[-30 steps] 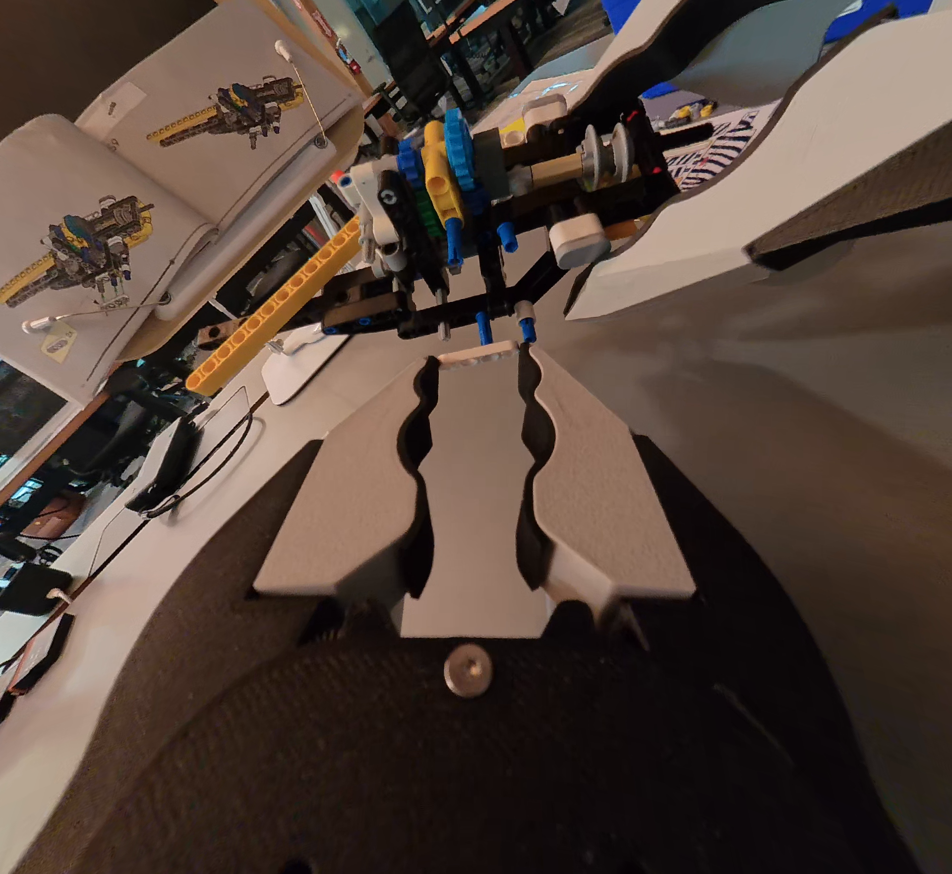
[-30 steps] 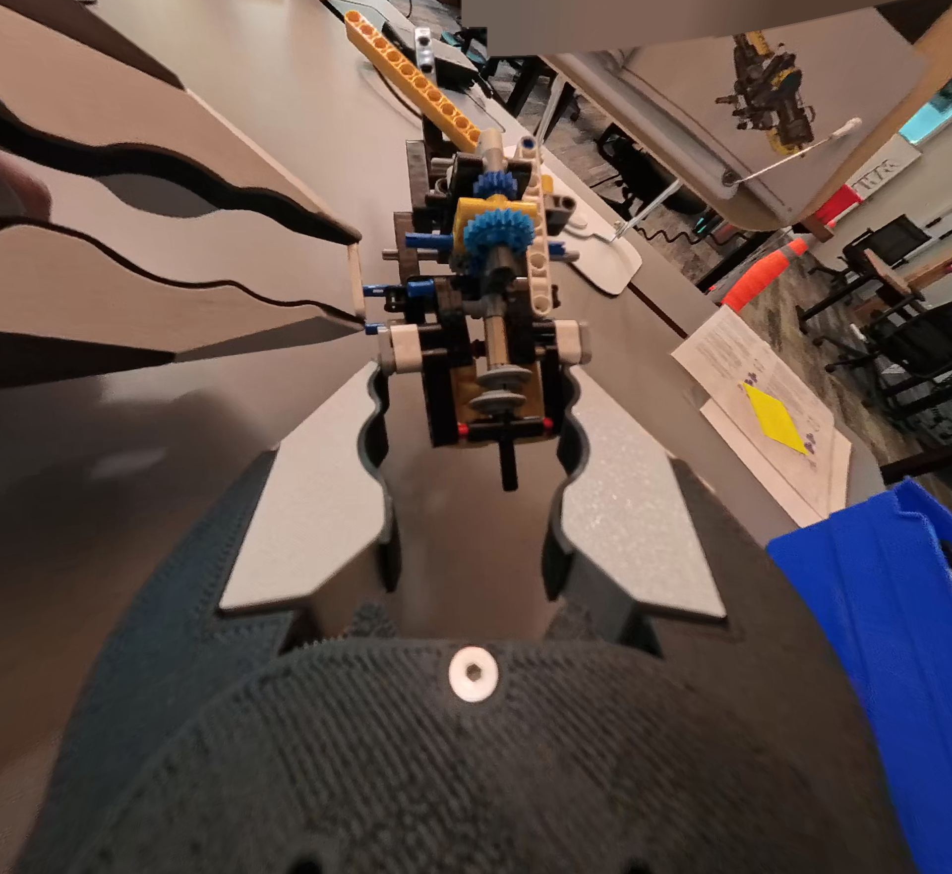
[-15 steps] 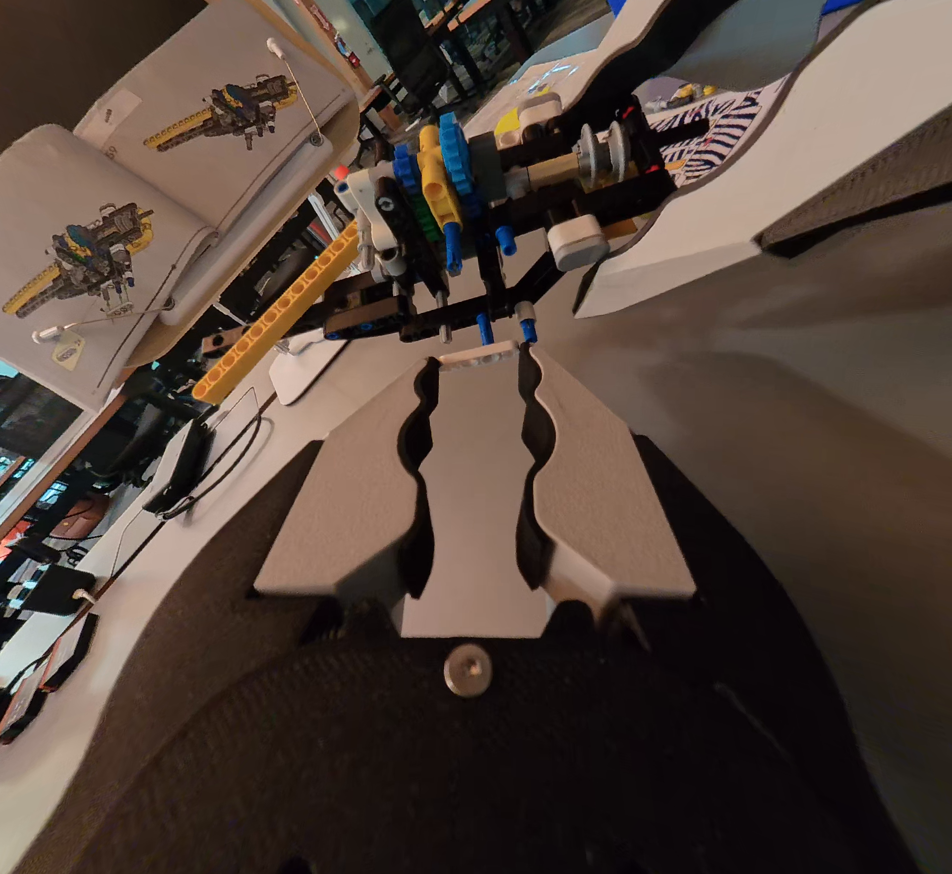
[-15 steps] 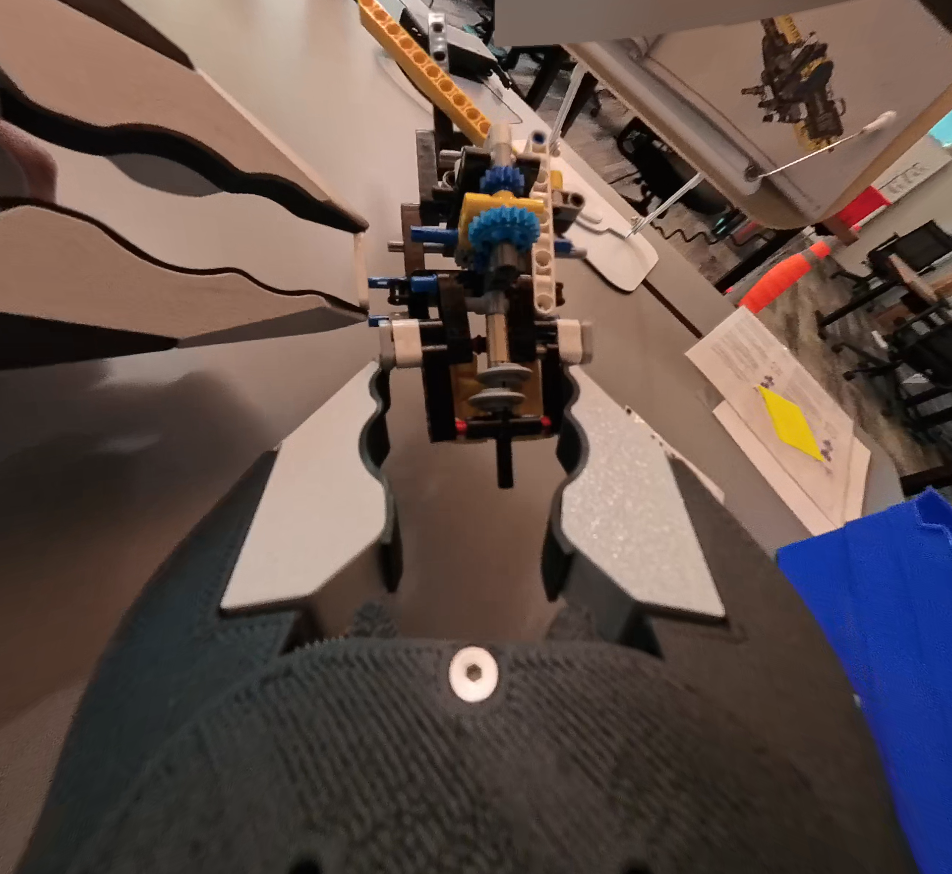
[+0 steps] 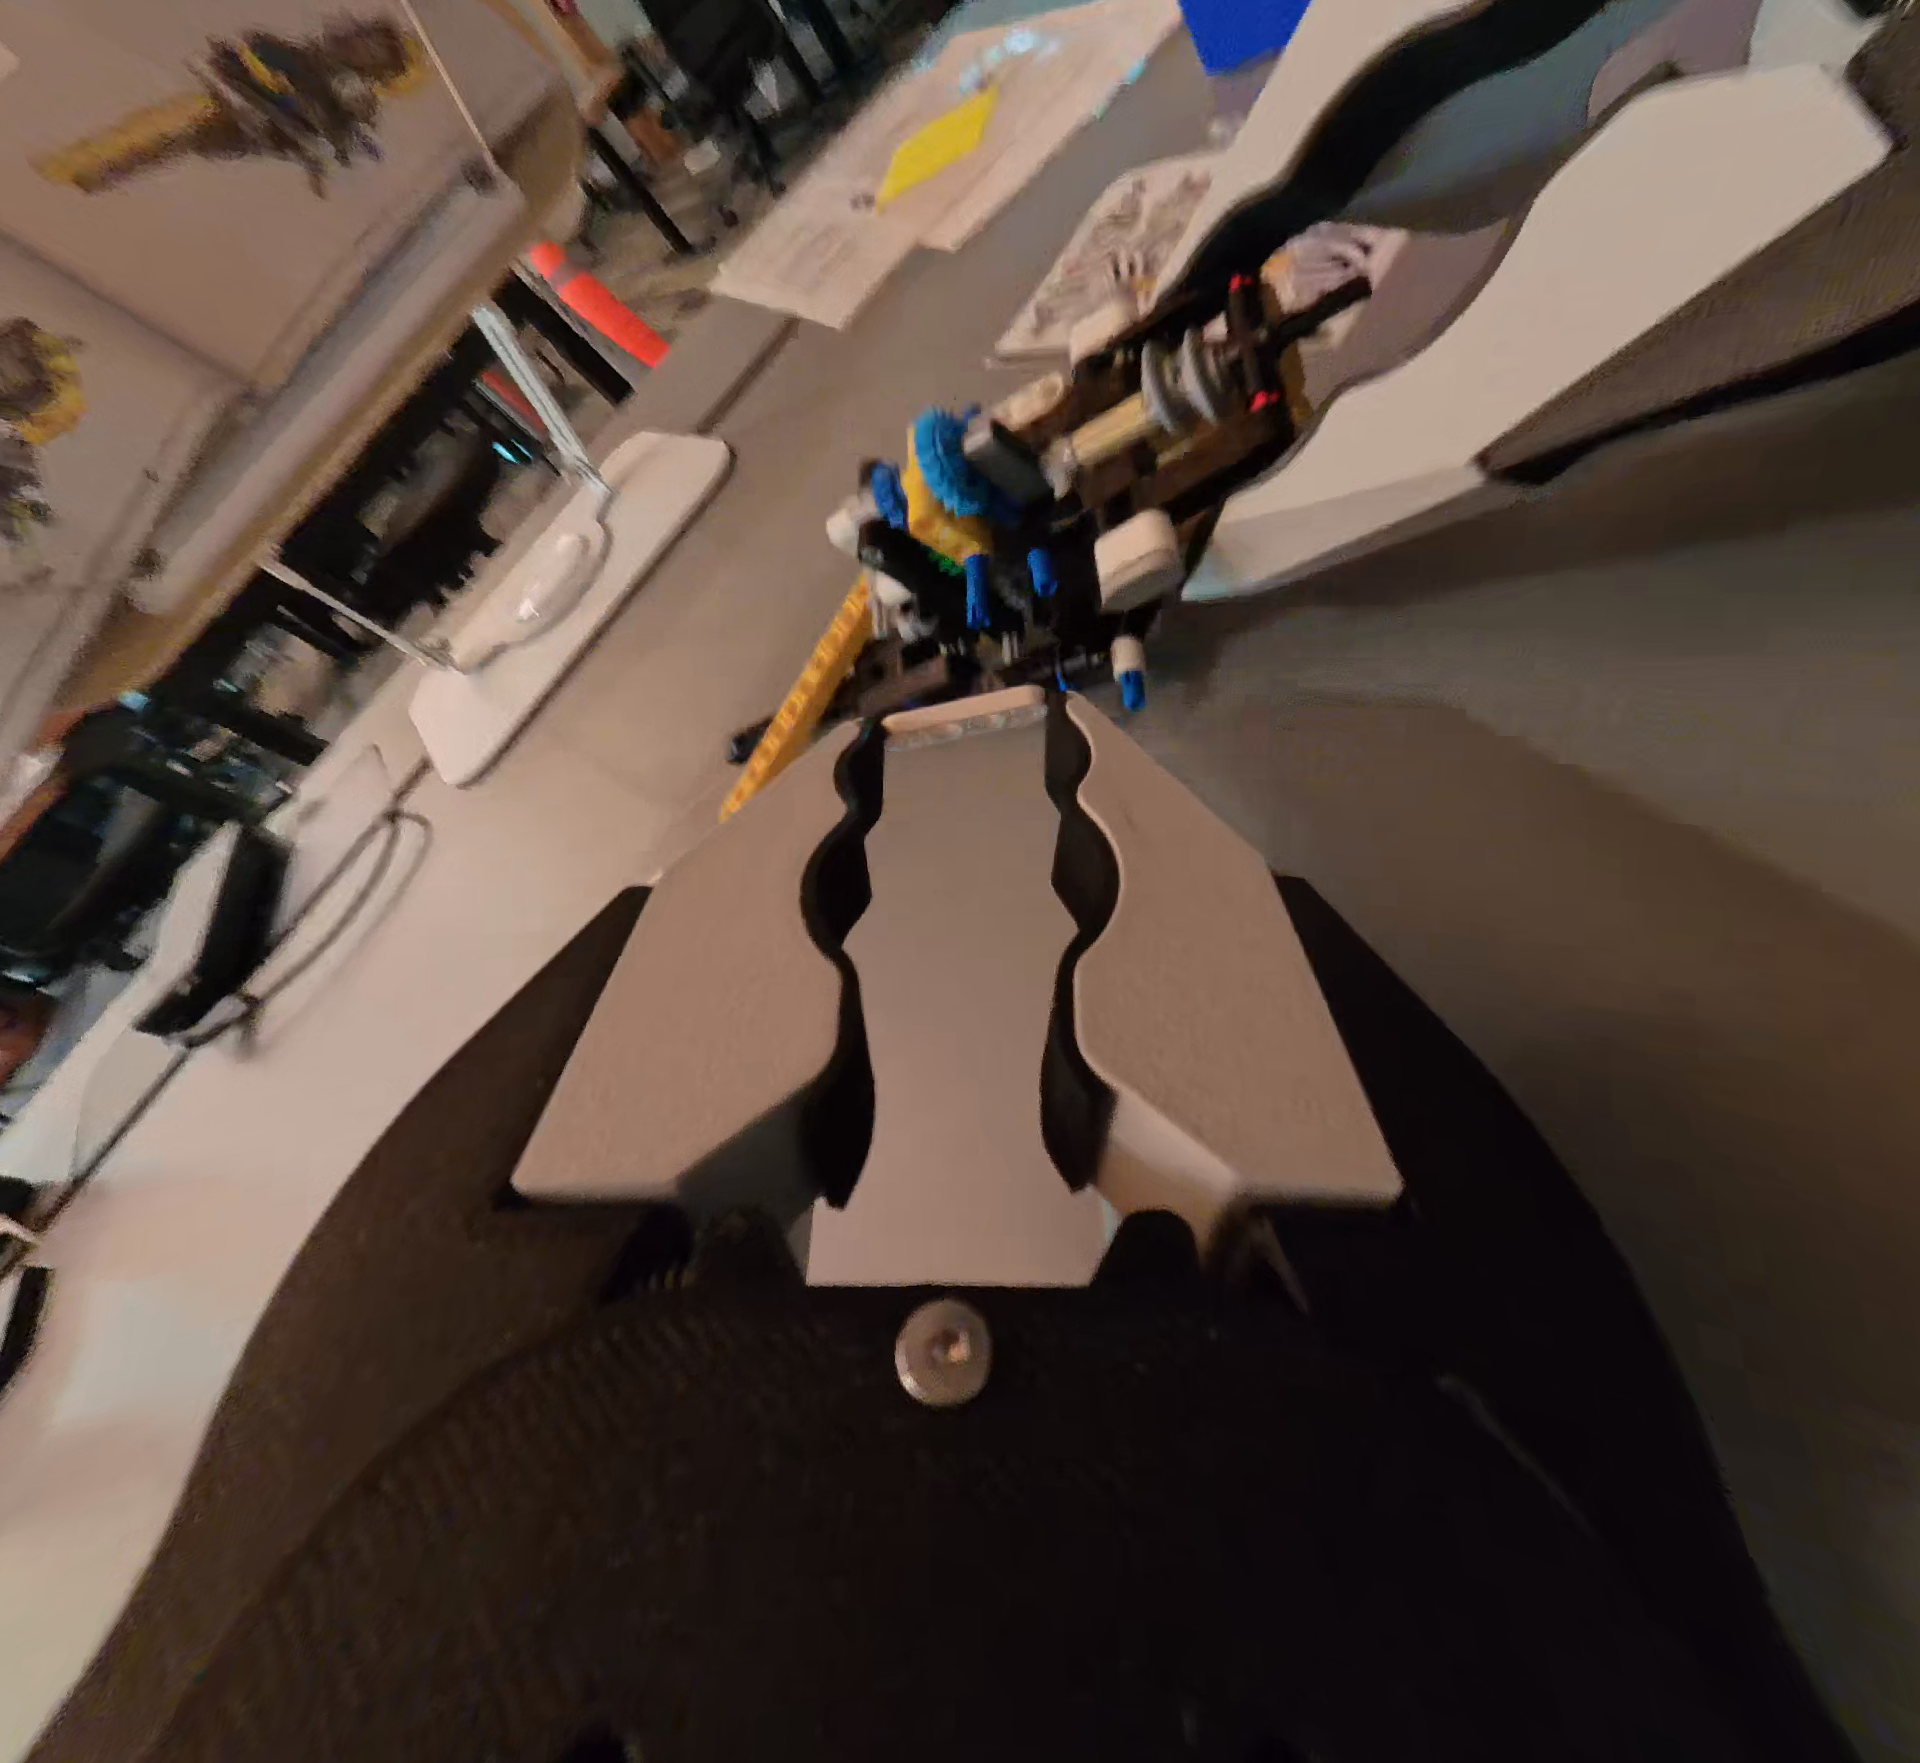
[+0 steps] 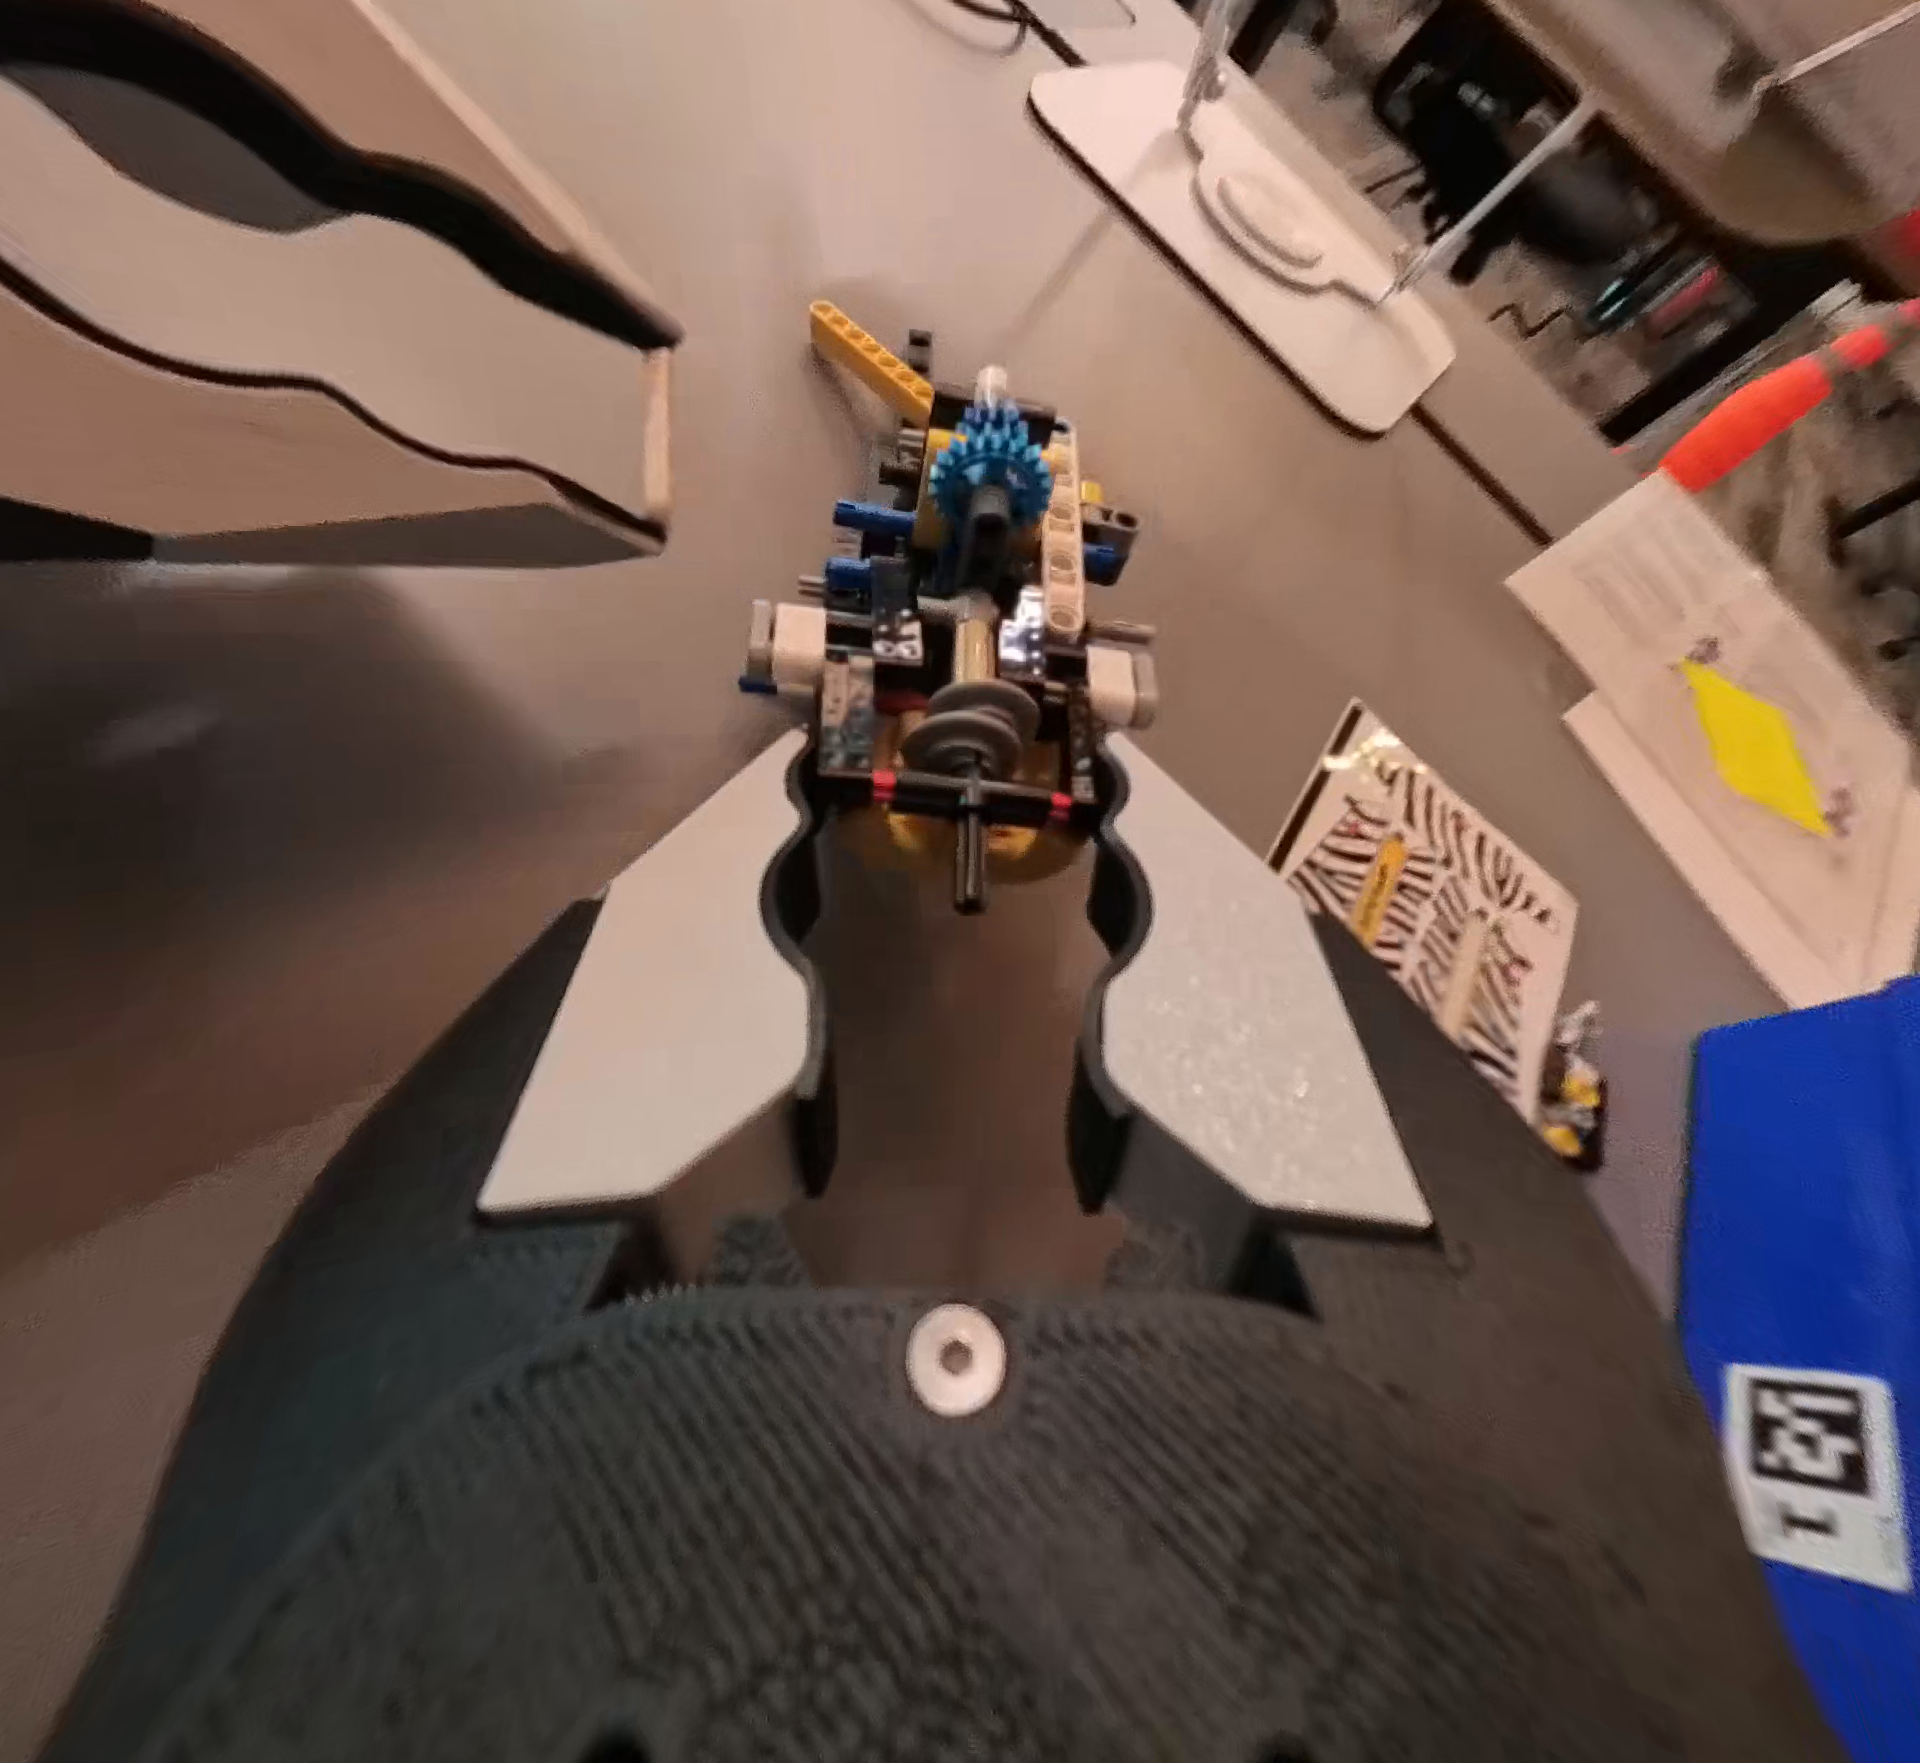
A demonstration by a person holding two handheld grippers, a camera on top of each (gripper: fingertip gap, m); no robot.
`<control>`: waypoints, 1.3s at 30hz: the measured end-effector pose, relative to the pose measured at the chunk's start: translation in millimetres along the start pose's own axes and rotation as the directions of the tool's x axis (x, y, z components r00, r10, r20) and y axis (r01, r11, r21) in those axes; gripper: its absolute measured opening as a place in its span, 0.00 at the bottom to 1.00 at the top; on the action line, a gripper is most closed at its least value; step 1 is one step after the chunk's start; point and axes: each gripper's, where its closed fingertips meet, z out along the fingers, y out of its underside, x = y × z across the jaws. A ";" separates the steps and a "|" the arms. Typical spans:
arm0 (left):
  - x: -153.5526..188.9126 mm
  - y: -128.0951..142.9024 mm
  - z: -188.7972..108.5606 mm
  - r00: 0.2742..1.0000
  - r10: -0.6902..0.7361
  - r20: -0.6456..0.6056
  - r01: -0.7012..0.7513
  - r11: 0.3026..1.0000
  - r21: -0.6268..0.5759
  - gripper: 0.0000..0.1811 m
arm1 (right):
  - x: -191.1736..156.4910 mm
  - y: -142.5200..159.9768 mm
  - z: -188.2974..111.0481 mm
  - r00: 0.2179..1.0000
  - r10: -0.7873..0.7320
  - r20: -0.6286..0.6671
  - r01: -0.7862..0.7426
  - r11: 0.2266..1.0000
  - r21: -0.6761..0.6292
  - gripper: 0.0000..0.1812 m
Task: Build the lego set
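Note:
The lego model (image 6: 977,570) is a black frame with blue gears, grey pulley wheels, white connectors and a long yellow beam (image 6: 868,352) at its far end. My right gripper (image 6: 956,768) is shut on the model's black rear frame and holds it low over the grey table (image 6: 520,778). In the left wrist view the model (image 5: 987,508) sits just beyond my left gripper (image 5: 961,726), which is shut on a small flat white piece (image 5: 961,711). That piece is close under the model's blue pins. My left gripper also shows in the right wrist view (image 6: 657,430), left of the model.
A white book stand base (image 6: 1247,186) holds the open instruction booklet (image 5: 260,103) behind the model. Papers with a yellow diamond (image 6: 1745,726), a striped sticker sheet (image 6: 1455,903) and a blue bin (image 6: 1808,1298) lie to the right. Cables and dark devices (image 5: 208,965) lie on the left.
The right gripper has tipped the model down toward the table, yellow beam lowered. The left gripper with the white piece now stands a little farther from the model's side. Both views are motion-blurred.

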 end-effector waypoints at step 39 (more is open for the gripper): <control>26.9 32.3 23.8 0.756 -0.485 -0.439 0.332 0.863 -0.382 0.19 | 2.0 17.5 -0.2 0.830 0.295 0.474 -0.276 0.955 -0.110 0.40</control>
